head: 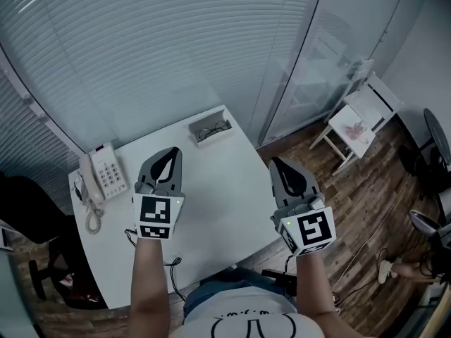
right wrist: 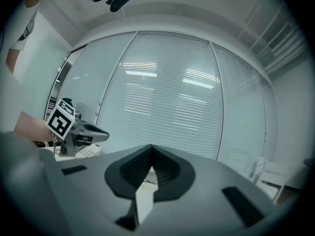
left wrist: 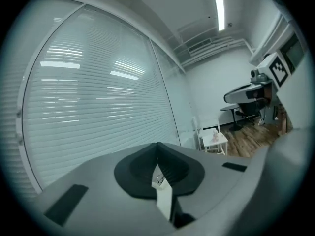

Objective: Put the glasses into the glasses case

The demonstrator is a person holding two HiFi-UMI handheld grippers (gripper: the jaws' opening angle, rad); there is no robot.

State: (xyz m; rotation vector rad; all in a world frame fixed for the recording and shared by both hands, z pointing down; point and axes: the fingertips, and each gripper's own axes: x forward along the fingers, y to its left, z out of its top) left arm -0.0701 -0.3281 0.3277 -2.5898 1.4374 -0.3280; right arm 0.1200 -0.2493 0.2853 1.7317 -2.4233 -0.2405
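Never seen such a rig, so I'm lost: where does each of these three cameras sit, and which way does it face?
Head view: on the person's head, facing steeply down at the white rectangular table; both forearms, grey left gripper and right gripper show.
Left gripper view: on the left gripper, facing along its shut jaws toward pale slatted blinds.
Right gripper view: on the right gripper, jaws shut, facing those blinds.
Shared: each gripper view shows the other gripper.

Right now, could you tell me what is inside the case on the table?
A pair of glasses lies in the case. They cover part of its floor; whether their arms are folded is too small to tell.
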